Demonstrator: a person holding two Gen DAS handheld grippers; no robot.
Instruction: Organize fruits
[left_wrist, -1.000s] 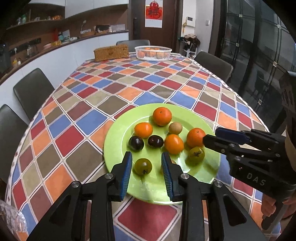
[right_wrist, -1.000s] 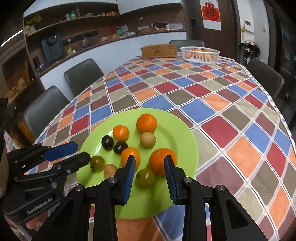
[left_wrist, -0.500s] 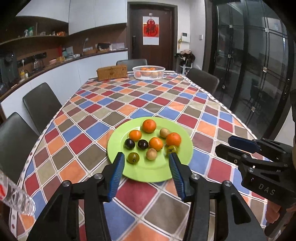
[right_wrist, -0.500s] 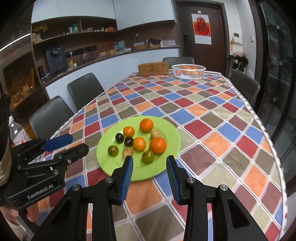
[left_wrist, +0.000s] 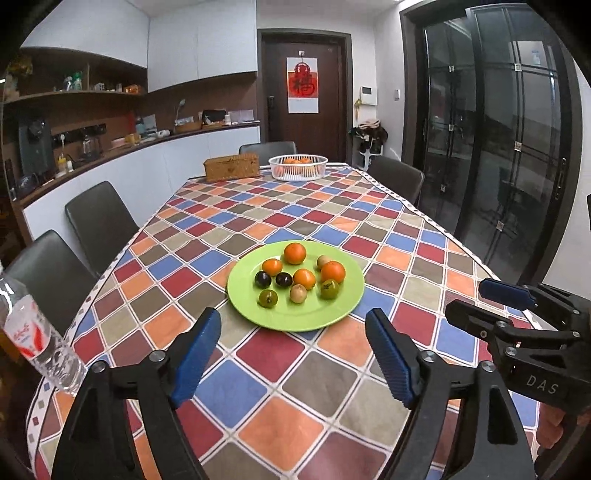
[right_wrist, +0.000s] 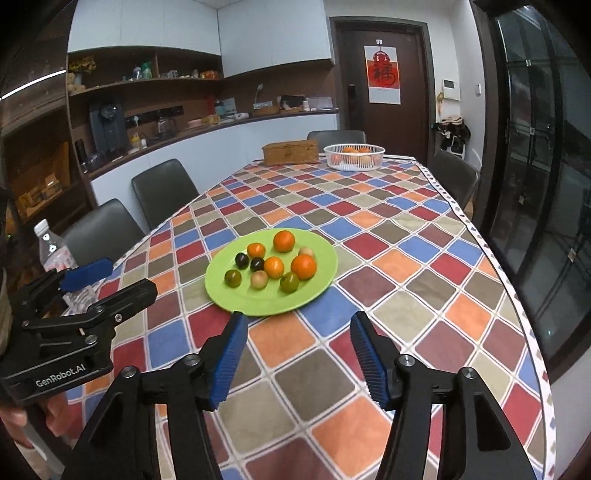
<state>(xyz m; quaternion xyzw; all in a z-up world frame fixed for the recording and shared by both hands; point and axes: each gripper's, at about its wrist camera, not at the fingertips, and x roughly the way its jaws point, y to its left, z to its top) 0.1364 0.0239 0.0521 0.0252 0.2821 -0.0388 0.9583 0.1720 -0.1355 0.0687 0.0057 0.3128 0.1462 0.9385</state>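
Two empty grippers short of a green plate of fruit

Left to right: a water bottle (left_wrist: 35, 332) stands left of the left gripper (left_wrist: 293, 325), whose jaws are opening wide with nothing between them — the green plate (left_wrist: 295, 317) sits just ahead of its tips, holding oranges (left_wrist: 294, 253), dark plums (left_wrist: 262, 279) and greenish fruit (left_wrist: 268, 297). The right gripper (right_wrist: 295, 326), jaws opening too and empty, faces the plate from the near side — a white basket (right_wrist: 354, 156) stands far beyond.

Even, moderately bright indoor light from overhead; shadows soft. Glass doors (left_wrist: 517, 155) at 3 o'clock dark, faintly reflective. Strong fisheye bending and black vignette at all corners. Focus sharp throughout.
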